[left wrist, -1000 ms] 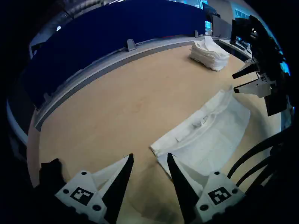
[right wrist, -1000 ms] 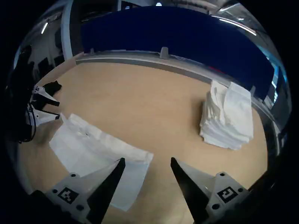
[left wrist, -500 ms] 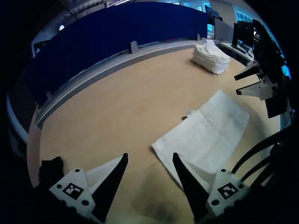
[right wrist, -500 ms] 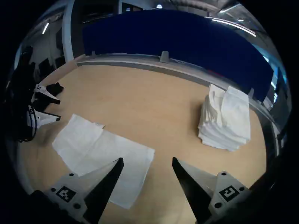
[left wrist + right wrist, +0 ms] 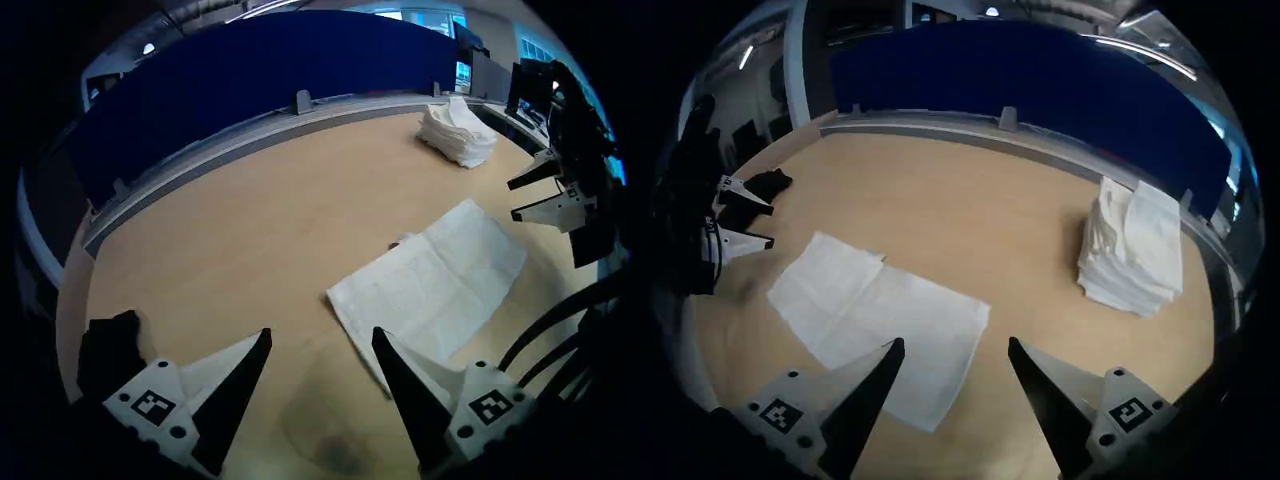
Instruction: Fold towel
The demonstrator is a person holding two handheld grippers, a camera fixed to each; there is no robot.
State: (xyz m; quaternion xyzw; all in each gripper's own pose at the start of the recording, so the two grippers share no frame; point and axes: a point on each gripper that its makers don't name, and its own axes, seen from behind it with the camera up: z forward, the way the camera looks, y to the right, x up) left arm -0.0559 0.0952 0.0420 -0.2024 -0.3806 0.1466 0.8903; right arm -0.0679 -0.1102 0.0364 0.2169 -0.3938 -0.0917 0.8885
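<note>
Towel (image 5: 432, 276) flat on table (image 5: 240, 216), long axis running gripper to gripper. Left gripper (image 5: 320, 332) spread wide, empty, towel's short end just ahead-right. Right gripper (image 5: 954, 342) wide, empty, other short end ahead-left. Neither clearly nearer. Folded stack (image 5: 1132, 248) well apart.

The counter (image 5: 264, 216) is a broad, curved top of pale wood, with a grey rail (image 5: 240, 144) running along its far edge. A white towel (image 5: 432, 280) lies spread flat on it close to the near edge, faint crease lines crossing its cloth and a small tag at its far side. Well apart from it, by the rail, sits a stack of folded white towels (image 5: 456, 136), its top pieces slightly askew. A small black item (image 5: 768, 186) lies on the wood near one end; what it is cannot be told.
</note>
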